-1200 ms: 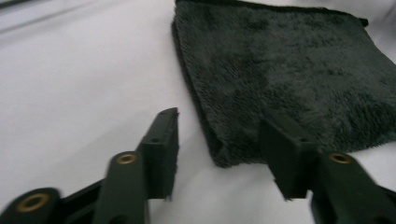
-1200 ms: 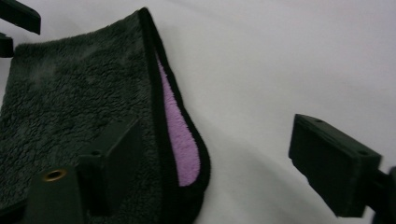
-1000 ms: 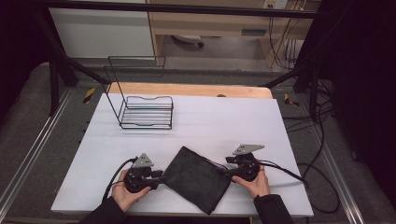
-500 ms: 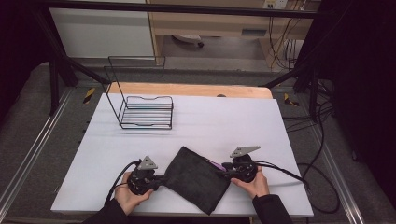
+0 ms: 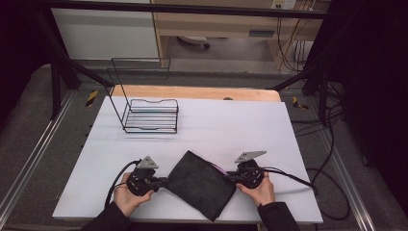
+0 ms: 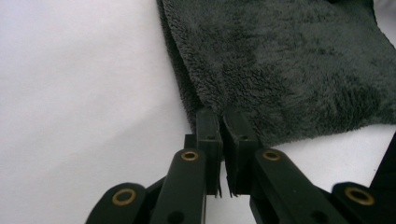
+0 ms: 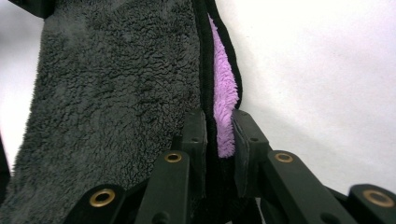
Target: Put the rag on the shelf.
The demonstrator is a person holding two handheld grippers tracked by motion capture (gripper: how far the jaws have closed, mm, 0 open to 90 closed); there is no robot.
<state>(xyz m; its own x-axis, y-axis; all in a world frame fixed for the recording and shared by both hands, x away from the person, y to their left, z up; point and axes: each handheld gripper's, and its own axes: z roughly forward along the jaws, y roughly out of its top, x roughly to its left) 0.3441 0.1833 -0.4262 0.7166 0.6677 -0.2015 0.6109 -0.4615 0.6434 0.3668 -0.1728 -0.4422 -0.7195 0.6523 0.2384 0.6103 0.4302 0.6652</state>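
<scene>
White table [image 5: 211,130], folded dark fleece cloth [image 5: 199,183], purple lining

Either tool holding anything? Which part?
Both grip the dark grey fleece cloth: left tool at one corner, right tool on the opposite purple-lined edge.

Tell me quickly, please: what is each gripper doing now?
Left gripper: closed on the dark grey towel edge.
Right gripper: closed on the towel's purple-lined edge.

Overhead light bright, even on white tabletop [image 5: 231,125]; surroundings dark left and right. High view soft, slightly grainy. Gripper views: near jaws blurred, fleece texture sharp, soft shadows, no glare.
</scene>
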